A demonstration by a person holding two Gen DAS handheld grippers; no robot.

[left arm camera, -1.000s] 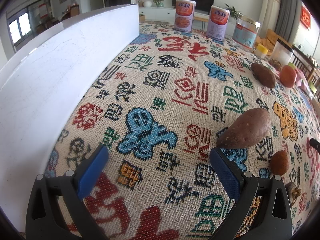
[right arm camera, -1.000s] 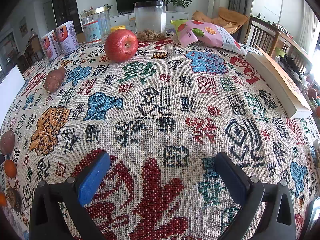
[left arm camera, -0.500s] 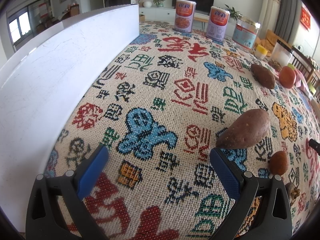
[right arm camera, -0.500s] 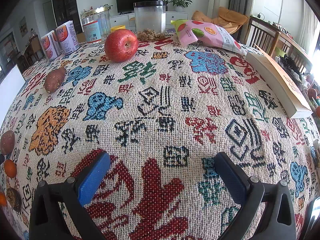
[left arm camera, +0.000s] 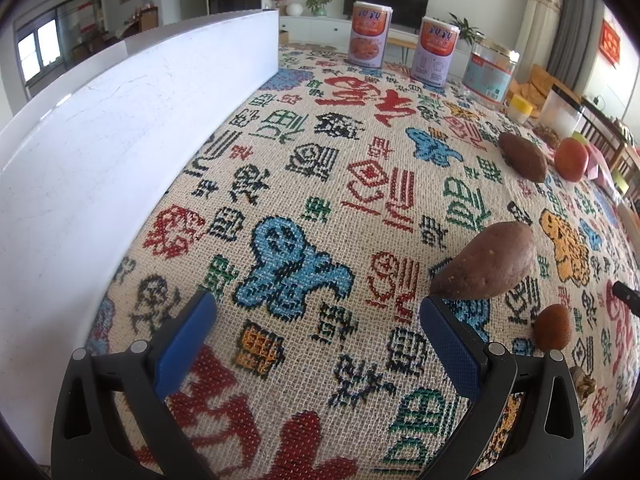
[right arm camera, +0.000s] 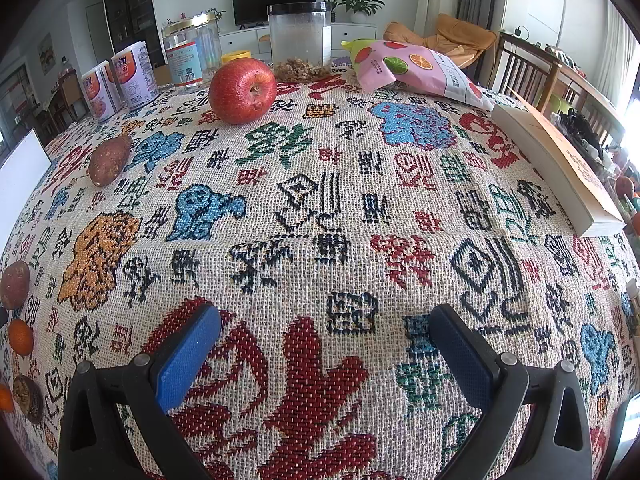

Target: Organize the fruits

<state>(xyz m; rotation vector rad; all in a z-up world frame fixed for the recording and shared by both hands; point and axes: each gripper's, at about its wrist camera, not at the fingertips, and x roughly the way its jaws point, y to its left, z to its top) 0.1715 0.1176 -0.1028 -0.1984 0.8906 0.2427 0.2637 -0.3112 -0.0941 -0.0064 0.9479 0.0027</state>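
While the left wrist camera looked out over the woven tablecloth with its red, blue and green characters (left arm camera: pixel 320 184), the left gripper (left arm camera: pixel 316 332) sat spread wide with nothing between its blue pads (left arm camera: pixel 182 338), just hovering low over the cloth. A big brown sweet potato (left arm camera: pixel 486 264) lay right off the tip of the right-hand pad, so close I couldn't tell if they touched. A small round brownish-orange fruit (left arm camera: pixel 552 326) sat a bit further right, and a second sweet potato (left arm camera: pixel 522 156) was farther back, with a red apple (left arm camera: pixel 571 159) just beside it. A tall white board (left arm camera: pixel 100 152) stood along the left side of the table. Two purple-and-orange cans (left arm camera: pixel 369 34) and a clear jar with a gold lid (left arm camera: pixel 490 74) stood at the far edge.

Over on the right wrist view, the right gripper (right arm camera: pixel 324 340) was also gaping open and empty above the cloth. That red apple (right arm camera: pixel 242 90) sat well ahead, near a clear plastic container with nuts in the bottom (right arm camera: pixel 300 42). The smaller sweet potato (right arm camera: pixel 109 160) was off to the left. A pink snack bag printed with fruit slices (right arm camera: pixel 416 70) lay at the back right, and a thick cream-coloured book (right arm camera: pixel 560 168) along the right edge. A couple of small orange fruits (right arm camera: pixel 20 336) showed at the far left edge.
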